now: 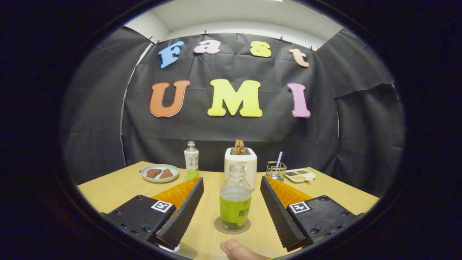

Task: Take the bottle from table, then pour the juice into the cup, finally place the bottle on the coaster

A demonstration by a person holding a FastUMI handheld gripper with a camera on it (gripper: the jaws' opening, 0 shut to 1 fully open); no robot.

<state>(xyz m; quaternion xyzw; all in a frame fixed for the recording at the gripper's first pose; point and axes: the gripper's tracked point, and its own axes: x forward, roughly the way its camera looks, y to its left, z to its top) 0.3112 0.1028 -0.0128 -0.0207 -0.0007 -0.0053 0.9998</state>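
Claw (231, 202) is spread wide, released, gripping nothing; its two fingers stand well apart on either side of the bottle (235, 202), neither pad touching it. Bottle sits upright between the fingers, roughly centred in the gap, maybe a touch nearer the right one, hard to say through the fisheye. It stands on the round coaster (216, 225) on the desk (119, 189), base fully inside the coaster's rim. Long axis vertical, cap on, pale liquid filling about the lower half, green label round the body. So the bottle lies dead ahead, between the fingers, not beyond them. Judging by the task, this looks like the last step done or nearly done: bottle set on coaster, claw let go. If so, next move would be a straight pull-back without clipping the bottle; fingers flank it closely enough that a sideways drift could tip it. A fingertip (236, 251) of the person shows just below the coaster. Further out: a white toaster (240, 162) right behind the bottle, a second bottle (191, 160) to its left, a plate (159, 173) with two brownish pieces, a wire holder (276, 170) and a small divided dish (299, 175) to the right. Cup: cannot tell where it is.
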